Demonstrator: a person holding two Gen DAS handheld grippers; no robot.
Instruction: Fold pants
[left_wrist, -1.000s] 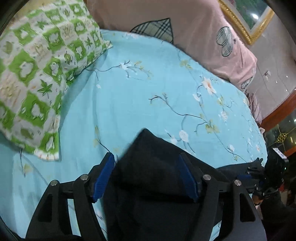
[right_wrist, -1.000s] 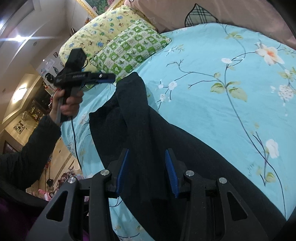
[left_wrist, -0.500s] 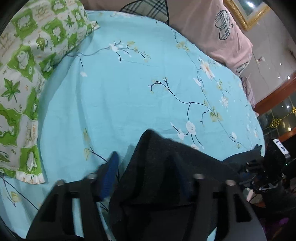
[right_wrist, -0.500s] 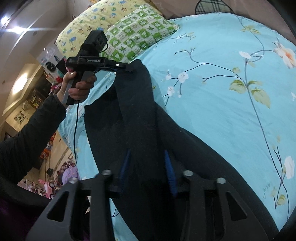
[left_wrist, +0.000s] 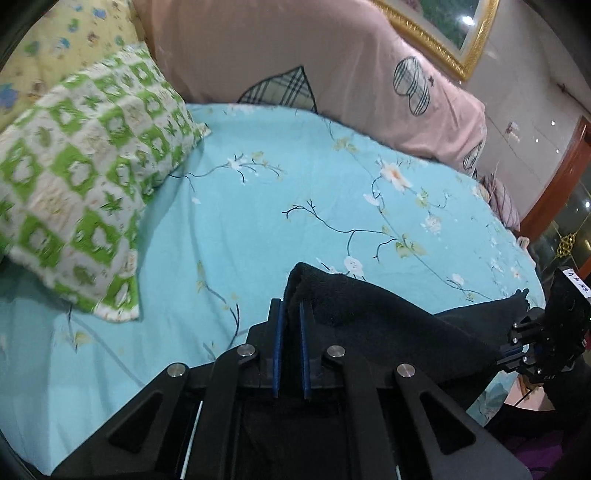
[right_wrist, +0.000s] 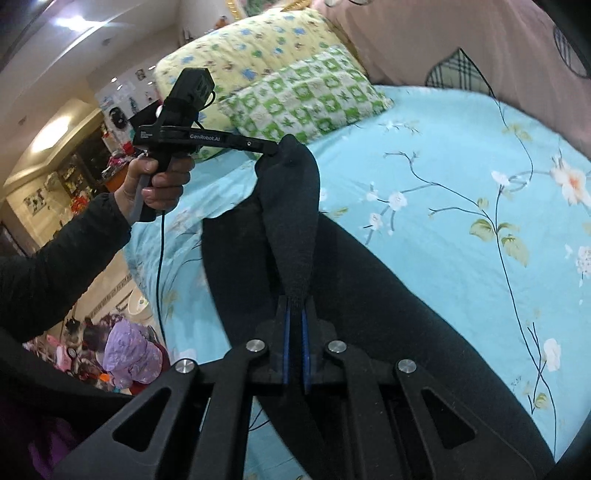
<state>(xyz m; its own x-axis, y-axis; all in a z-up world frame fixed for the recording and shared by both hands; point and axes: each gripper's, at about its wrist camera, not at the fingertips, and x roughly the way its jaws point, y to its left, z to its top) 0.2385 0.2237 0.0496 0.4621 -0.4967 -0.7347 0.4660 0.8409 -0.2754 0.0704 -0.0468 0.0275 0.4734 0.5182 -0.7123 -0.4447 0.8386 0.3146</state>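
Black pants (left_wrist: 373, 314) lie on a light blue flowered bed sheet (left_wrist: 258, 206). My left gripper (left_wrist: 290, 310) is shut on a raised corner of the pants. My right gripper (right_wrist: 294, 314) is shut on another part of the same edge. In the right wrist view the pants (right_wrist: 291, 229) stretch taut between the two grippers, lifted off the sheet (right_wrist: 461, 206), and the left gripper (right_wrist: 271, 149) pinches the far end. In the left wrist view the right gripper (left_wrist: 517, 354) holds the cloth at the far right.
A green checked pillow (left_wrist: 85, 184) lies at the left and a yellow pillow (right_wrist: 243, 48) behind it. A pink quilt (left_wrist: 332, 70) runs along the back of the bed. The bed edge (right_wrist: 147, 266) drops to a cluttered floor at the left.
Both grippers have closed on the pants edge. The left gripper has lifted its end, and the cloth between the two grippers is now pulled taut above the sheet.
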